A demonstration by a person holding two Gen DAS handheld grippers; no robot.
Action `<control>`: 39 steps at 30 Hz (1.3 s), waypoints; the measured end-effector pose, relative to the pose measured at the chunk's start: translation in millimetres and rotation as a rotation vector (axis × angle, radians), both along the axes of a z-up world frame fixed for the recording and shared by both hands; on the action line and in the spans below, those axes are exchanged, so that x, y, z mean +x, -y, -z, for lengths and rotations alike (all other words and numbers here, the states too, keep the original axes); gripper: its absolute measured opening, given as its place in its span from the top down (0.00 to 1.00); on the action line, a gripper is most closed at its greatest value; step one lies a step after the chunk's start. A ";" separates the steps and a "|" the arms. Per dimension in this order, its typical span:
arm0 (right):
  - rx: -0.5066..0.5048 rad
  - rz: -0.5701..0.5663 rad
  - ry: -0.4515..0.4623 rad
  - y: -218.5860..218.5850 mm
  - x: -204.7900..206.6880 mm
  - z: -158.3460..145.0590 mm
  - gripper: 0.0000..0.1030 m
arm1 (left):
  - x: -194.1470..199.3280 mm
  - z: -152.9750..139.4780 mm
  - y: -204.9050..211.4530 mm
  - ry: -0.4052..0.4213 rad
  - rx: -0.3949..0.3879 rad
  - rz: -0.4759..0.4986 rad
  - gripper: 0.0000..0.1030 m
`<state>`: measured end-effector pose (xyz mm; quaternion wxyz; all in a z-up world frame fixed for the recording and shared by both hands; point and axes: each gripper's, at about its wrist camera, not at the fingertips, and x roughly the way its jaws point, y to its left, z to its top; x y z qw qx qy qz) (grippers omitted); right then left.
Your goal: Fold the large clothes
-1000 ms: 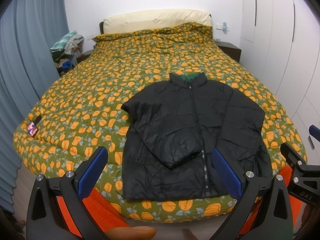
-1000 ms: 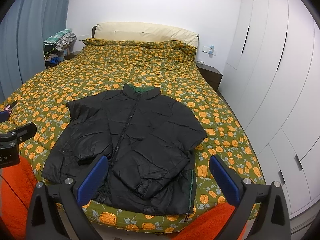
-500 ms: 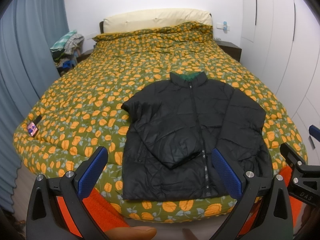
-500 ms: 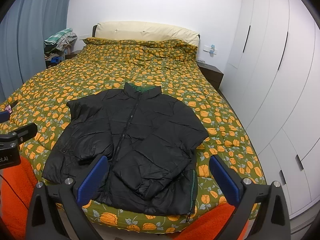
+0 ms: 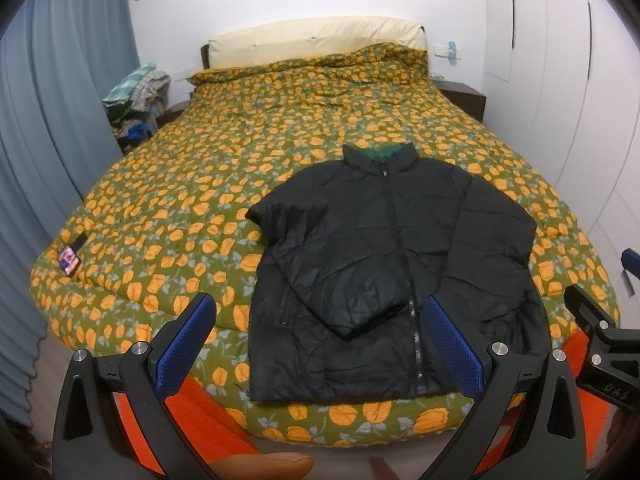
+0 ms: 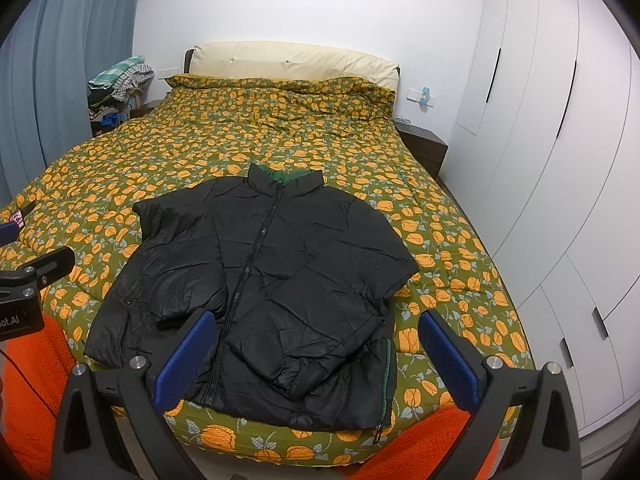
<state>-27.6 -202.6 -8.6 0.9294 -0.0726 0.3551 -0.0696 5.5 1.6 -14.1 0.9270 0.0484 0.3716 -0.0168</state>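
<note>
We hold the left gripper (image 5: pixel 320 340) at the near edge of the bed (image 5: pixel 168 208), its blue-padded fingers (image 5: pixel 186 338) spread wide with nothing between them. The right gripper (image 6: pixel 316 356) hangs at the same near edge, likewise spread wide and empty, and its black body also shows at the right border of the left wrist view.

The black puffer jacket (image 5: pixel 384 264) lies flat, front up, on the near right part of the bed, its hem close to the near edge and its collar pointing toward the far headboard (image 5: pixel 316 36). The zip is closed up to the collar, where a green lining (image 6: pixel 286 176) shows. Both sleeves are folded inward across the chest: the left sleeve (image 5: pixel 340 276) slants down over the front with its cuff resting near the zip, and the right sleeve (image 6: pixel 320 324) crosses the lower front with its cuff near the hem. Neither gripper touches the jacket.

The bed wears a green quilt printed with orange flowers, which runs up to the cream headboard at the far wall. A small device with a lit screen (image 5: pixel 69 259) lies on the near left corner of the quilt, well apart from the jacket. A heap of clothes (image 5: pixel 136 92) sits at the far left beside blue curtains (image 5: pixel 52 128). A dark nightstand (image 6: pixel 424 148) stands at the far right, and white wardrobe doors (image 6: pixel 552 168) line the right side. Orange fabric (image 5: pixel 192 416) shows below the grippers, and a fingertip (image 5: pixel 264 465) shows at the bottom of the left wrist view.
</note>
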 end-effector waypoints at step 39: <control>-0.030 0.052 -0.047 9.5 11.5 9.0 0.00 | 4.2 10.6 3.9 -0.014 0.036 -0.007 0.00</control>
